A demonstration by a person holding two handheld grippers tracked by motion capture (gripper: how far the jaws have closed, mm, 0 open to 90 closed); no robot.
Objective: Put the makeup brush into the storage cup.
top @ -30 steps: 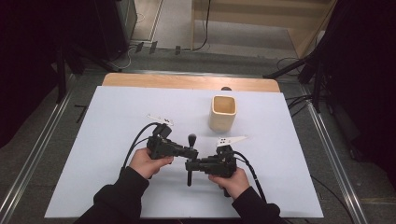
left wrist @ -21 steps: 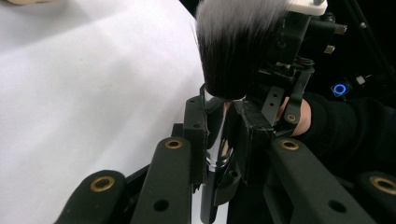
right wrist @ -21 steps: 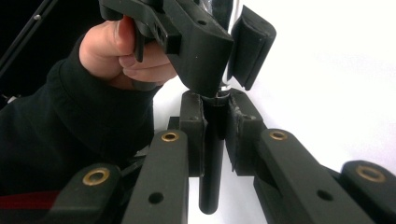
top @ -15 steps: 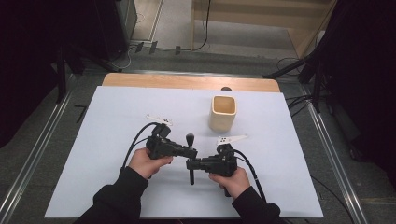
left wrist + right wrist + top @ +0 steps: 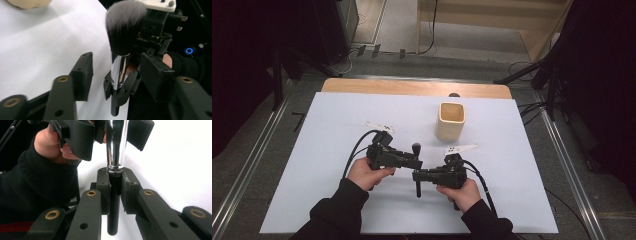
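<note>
Both hands unmoved; left hand-held gripper (image 5: 115, 67) just spread off brush (image 5: 123, 35); right (image 5: 115, 187) pinching handle.

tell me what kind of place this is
Probably a lab or recording workspace, not a home. A table under a plain white sheet stands between metal floor rails, with cables and stands around it, and a person works a makeup brush with a hand-held gripper in each hand.

Cup (image 5: 451, 121) behind both grippers (far side), on table (image 5: 337, 125)
</note>
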